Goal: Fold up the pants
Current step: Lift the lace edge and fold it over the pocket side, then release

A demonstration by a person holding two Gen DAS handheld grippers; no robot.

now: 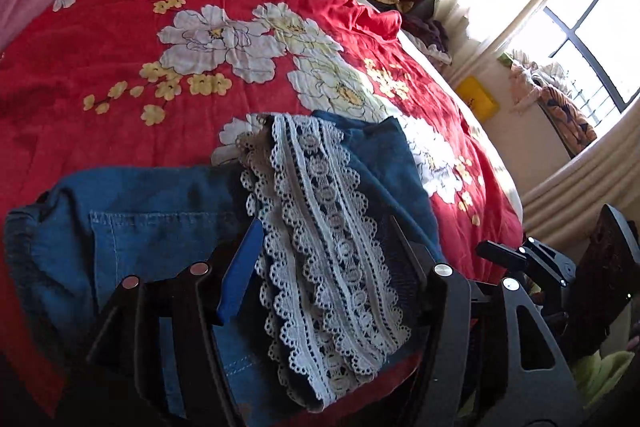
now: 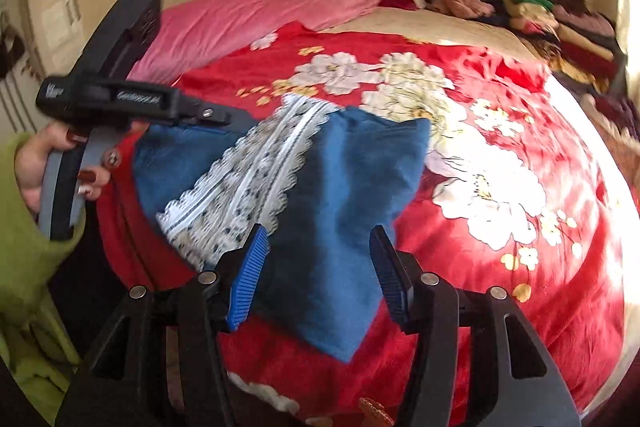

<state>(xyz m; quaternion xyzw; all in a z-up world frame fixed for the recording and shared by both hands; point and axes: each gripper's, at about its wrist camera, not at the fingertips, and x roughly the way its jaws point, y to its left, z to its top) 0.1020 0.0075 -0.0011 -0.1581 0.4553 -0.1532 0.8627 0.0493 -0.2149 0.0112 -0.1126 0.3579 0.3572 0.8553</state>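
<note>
The denim pants, lace trim uppermost, lie folded over at the near edge of the red floral bedspread. Left gripper and right gripper both hang released above the cloth, gripping nothing. The layers look skewed; best square the edges before pressing flat.

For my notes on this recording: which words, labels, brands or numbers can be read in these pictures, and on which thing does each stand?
None can be read.
Pale lettering on the left gripper, on its black body: too blurred.
Yellow card by the window: dark mark, too small.
</note>
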